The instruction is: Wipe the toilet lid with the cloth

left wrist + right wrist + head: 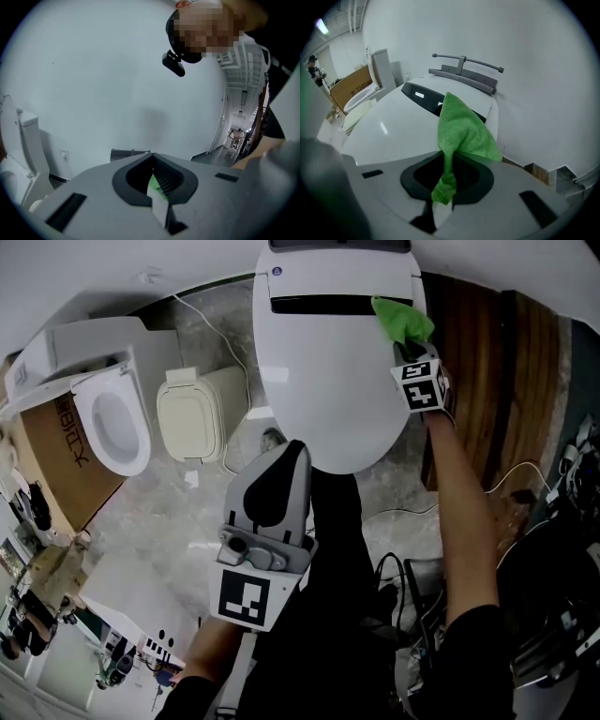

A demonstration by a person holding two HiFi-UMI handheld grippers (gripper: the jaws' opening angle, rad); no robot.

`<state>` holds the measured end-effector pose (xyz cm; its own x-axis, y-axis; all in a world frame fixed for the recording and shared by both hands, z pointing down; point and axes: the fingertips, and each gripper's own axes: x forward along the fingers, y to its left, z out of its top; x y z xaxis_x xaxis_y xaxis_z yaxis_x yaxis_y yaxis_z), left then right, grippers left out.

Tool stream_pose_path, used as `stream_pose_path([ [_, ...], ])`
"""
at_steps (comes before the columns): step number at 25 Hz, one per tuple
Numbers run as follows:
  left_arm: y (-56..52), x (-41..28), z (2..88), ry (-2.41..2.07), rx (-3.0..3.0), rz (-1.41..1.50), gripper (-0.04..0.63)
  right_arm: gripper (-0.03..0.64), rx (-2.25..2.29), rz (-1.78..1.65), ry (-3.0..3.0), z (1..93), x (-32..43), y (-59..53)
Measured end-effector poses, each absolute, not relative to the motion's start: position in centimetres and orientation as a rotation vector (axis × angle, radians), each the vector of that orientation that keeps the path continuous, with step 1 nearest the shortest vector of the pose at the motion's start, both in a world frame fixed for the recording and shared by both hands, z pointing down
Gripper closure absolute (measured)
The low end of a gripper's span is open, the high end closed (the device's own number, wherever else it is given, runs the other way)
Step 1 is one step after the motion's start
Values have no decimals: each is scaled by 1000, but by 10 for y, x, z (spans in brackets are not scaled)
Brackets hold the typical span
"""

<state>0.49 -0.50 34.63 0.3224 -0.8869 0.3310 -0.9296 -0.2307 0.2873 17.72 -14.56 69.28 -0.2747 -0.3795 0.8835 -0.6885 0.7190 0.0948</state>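
The white toilet lid (328, 381) is down, at the top centre of the head view. A green cloth (403, 320) lies bunched on its far right part, close to the dark strip at the hinge. My right gripper (405, 345) is shut on this cloth. In the right gripper view the cloth (461, 126) stands up out of the right gripper (449, 159), with the lid (393, 126) spread out beyond it. My left gripper (292, 448) hangs near the lid's front edge, shut and holding nothing. In its own view the left gripper (151, 164) faces a bare wall.
A second toilet (112, 423) with its seat showing stands at the left by a cardboard box (56, 456). A beige seat unit (192, 413) lies on the floor between the toilets. Wooden panelling (506, 381) and cables (403, 568) are at the right. A grey rail (464, 61) runs behind the lid.
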Motion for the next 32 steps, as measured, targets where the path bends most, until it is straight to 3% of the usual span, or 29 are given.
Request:
stream_pose_path([
  [14, 12, -3, 340, -1545, 2213, 129, 597, 551, 641, 228, -1831, 703, 168, -90],
  [32, 68, -31, 332, -1443, 2301, 106, 597, 551, 563, 345, -1732, 732, 155, 109],
])
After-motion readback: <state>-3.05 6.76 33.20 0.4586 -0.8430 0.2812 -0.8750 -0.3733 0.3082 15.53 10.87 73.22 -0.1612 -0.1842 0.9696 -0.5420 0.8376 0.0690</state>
